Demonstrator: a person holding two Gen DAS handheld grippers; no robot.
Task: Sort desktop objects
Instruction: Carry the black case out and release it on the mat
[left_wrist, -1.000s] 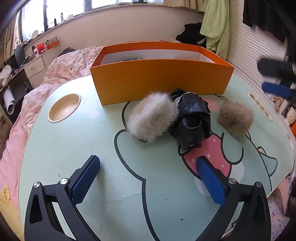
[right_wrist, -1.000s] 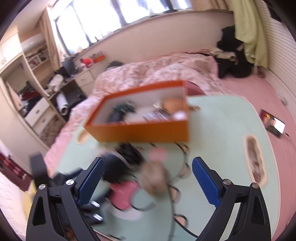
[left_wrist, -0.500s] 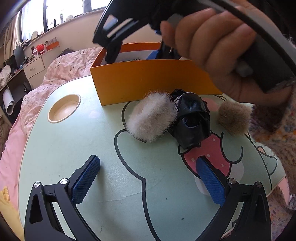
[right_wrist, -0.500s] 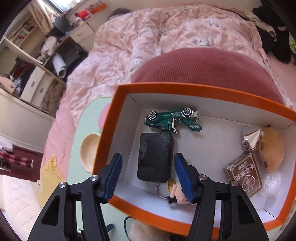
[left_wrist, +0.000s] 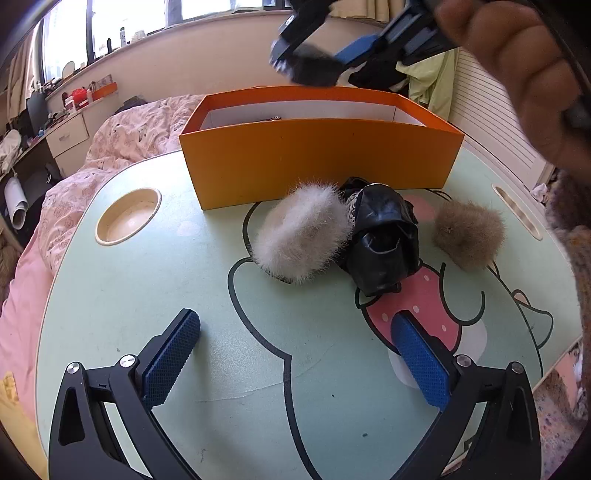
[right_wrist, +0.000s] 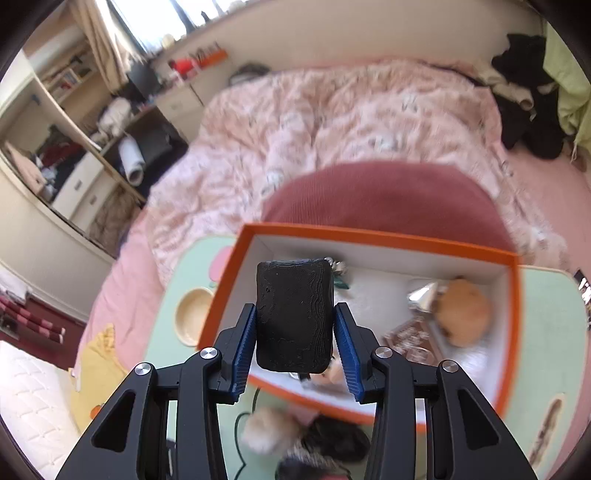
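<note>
Left wrist view: our left claw (left_wrist: 295, 354) hovers released, nothing between its pads, above the bench (left_wrist: 110, 295). White fur pad (left_wrist: 301, 236), black pouch (left_wrist: 384, 240) and brown pompom (left_wrist: 467, 232) lie before the orange box (left_wrist: 321, 166).

Right wrist view: our right claw (right_wrist: 295, 332) is closing, pads pressing the black block (right_wrist: 293, 314), held above the orange box (right_wrist: 513, 332). We judge a pick-out step; next we need a clear bench spot for set-down.

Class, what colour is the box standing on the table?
Orange outside, white inside: the box shows best in the left wrist view.
</note>
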